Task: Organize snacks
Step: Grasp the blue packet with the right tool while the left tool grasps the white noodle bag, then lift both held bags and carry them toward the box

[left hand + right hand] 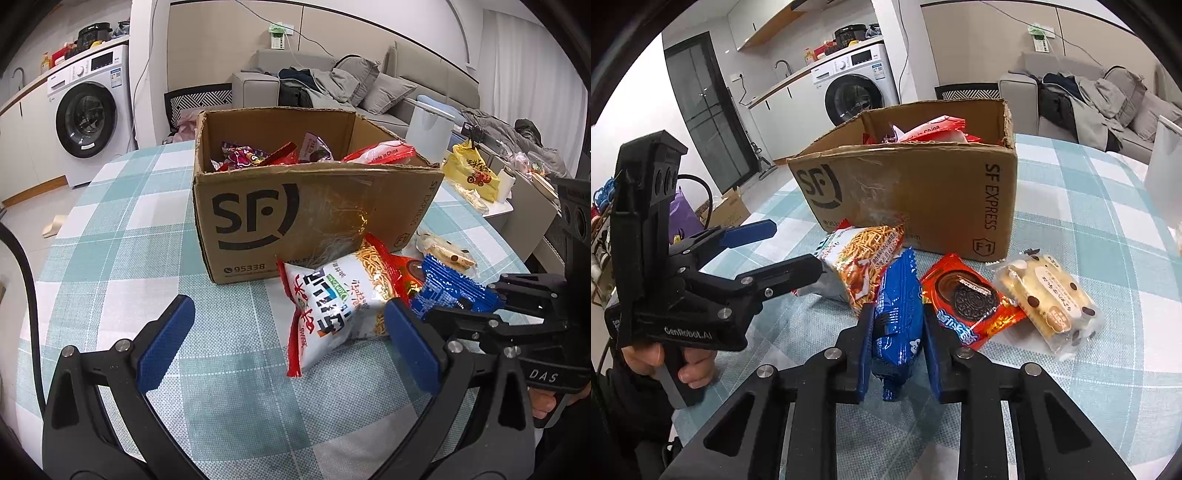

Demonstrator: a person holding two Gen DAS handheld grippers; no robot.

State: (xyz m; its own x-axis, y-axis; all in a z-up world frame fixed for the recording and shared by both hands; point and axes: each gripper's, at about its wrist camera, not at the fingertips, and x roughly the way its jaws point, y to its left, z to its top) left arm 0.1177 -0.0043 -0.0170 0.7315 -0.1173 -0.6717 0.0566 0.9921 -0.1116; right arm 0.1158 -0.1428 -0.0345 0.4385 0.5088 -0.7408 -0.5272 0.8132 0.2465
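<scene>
Four loose packets lie on the tabletop [1089, 387] in front of the cardboard box [923, 192], and my right tool [897, 354] is clamped on one of them, the blue cookie packet [897, 314]. Its long axis runs from 6 to 12 o'clock in the right wrist view, straight along my fingers, with the far end pointing at the box's near wall. The box's open top sits at 12 o'clock beyond that wall and above it, already part filled with snacks. So I judge the coming move is a lift and a carry forward over the rim.

My left tool [288, 347] is spread wide and holds nothing. The noodle snack bag [332, 306] lies at about 1 o'clock from it, partly between its pads, one end leaning on the box wall. At 1 to 2 o'clock from my right tool rest the red cookie packet [971, 302] and the clear biscuit packet [1049, 299], untouched; the right tool is nearer to both.
</scene>
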